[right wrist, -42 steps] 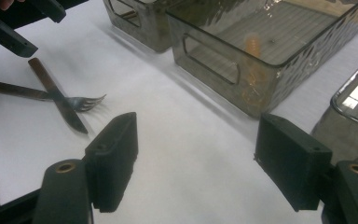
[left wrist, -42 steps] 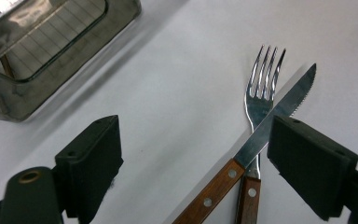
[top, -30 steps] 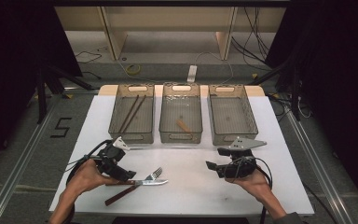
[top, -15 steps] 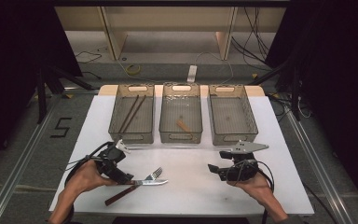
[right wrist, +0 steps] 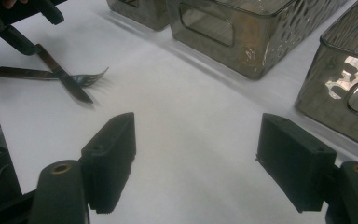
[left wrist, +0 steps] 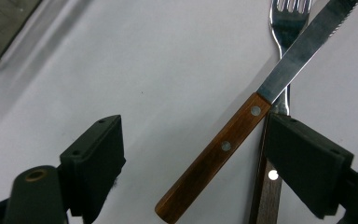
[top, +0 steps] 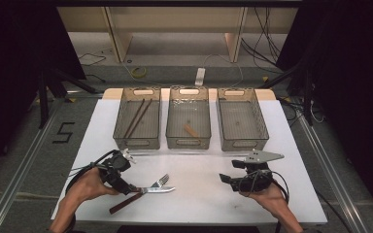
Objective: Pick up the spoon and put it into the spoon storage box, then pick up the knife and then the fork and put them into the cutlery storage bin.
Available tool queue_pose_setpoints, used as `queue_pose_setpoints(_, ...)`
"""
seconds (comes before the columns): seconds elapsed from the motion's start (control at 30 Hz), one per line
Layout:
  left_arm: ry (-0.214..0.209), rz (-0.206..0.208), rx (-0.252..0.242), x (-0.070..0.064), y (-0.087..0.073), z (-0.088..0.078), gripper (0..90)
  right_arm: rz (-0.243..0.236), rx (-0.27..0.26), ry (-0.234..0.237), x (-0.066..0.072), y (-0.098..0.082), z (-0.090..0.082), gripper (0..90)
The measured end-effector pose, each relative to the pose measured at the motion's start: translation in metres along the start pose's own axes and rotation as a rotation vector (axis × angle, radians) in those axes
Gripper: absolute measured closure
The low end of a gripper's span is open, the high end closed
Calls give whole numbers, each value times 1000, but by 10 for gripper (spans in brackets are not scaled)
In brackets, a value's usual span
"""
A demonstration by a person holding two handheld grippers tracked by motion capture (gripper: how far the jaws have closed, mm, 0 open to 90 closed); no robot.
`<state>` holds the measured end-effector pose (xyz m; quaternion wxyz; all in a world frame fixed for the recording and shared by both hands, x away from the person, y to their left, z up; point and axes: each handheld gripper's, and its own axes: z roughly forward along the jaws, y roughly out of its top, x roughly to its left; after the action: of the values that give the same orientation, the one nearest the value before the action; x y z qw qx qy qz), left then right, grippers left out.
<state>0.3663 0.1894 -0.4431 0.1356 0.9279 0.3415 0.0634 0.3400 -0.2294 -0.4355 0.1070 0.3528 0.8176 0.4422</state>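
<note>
Two wide-open jaws of the left gripper (left wrist: 191, 154) should be centred on the knife's wooden handle (left wrist: 214, 156), clear of the fork (left wrist: 286, 28) beneath, before being closed.

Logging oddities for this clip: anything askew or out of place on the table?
Only the knife and fork lying crossed on the table between the open left gripper jaws. No spills or damage.

Your left gripper (top: 126, 182) sits at the crossed knife (top: 148, 191) and fork (top: 159, 182). Your right gripper (top: 226, 179) hovers well apart.
</note>
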Motion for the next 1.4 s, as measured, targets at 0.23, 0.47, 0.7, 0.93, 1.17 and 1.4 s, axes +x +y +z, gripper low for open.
queue_pose_setpoints(0.23, -1, 8, 37, 1, -2, 5, 195, -3, 8, -1, 2, -2, -2, 281)
queue_pose_setpoints(0.47, -3, 13, 52, 2, -4, 9, 222, -8, 18, 9, 2, -3, 1, 281)
queue_pose_setpoints(0.7, -19, 65, 22, 1, -7, 10, 291, -20, 27, 13, 5, -3, 1, 281)
queue_pose_setpoints(0.93, -34, 81, 67, -2, -8, 15, 356, -33, 40, 13, 7, -3, 3, 281)
queue_pose_setpoints(1.17, -23, 122, 91, -3, -9, 18, 446, -35, 42, 17, 7, -3, 3, 282)
queue_pose_setpoints(1.4, -55, 173, 87, -6, -9, 17, 578, -44, 50, 19, 8, -3, 4, 285)
